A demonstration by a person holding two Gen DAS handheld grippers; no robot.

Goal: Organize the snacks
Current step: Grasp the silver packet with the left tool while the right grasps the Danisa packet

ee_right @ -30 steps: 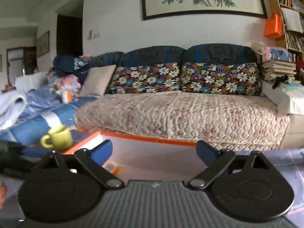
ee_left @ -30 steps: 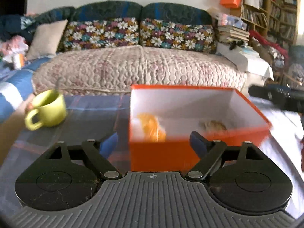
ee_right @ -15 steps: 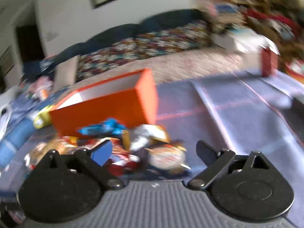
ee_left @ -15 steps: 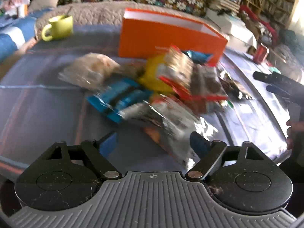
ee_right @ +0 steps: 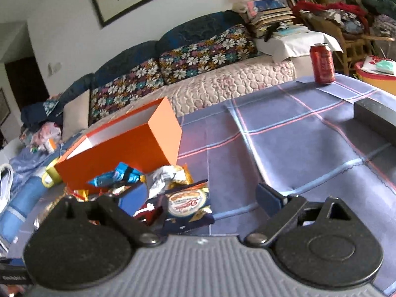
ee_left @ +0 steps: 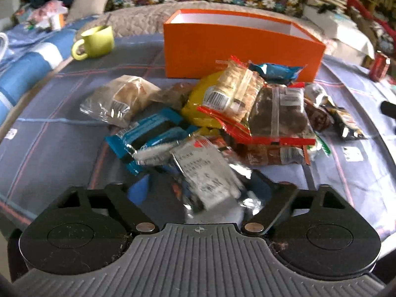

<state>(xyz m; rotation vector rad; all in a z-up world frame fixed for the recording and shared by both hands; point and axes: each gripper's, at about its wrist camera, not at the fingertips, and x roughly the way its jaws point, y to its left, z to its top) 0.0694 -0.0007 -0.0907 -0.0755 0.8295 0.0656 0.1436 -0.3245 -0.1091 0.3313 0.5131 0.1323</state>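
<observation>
Left gripper [ee_left: 198,193] is coming down on the near edge of the snack pile [ee_left: 222,113], and its jaws have just been closing around a silvery packet with a white printed label [ee_left: 205,173]; the packet is lying between the fingers, but whether the pads are already pressing it I cannot tell, since the fingertips are hidden under the foil. Right gripper [ee_right: 198,198] is hovering at the pile's right side with fingers spread wide, nothing held; a dark blue cookie packet with a round label [ee_right: 188,205] is sitting just in front of its left finger. Snacks are heaped on the checked blue tablecloth [ee_left: 49,136] right in front of the orange box [ee_left: 237,47], which is standing open behind them; the nearest packets are touching its front wall. Green mug [ee_left: 96,40] is off to the left, red can [ee_right: 321,63] far right, both away from the action. Step in hand, by my reading: picking the first packet from the pile. Next move calls for finishing the squeeze on the foil packet, lifting it clear of its neighbours, carrying it over the box wall and letting go inside. Slippery foil may slide out.
</observation>
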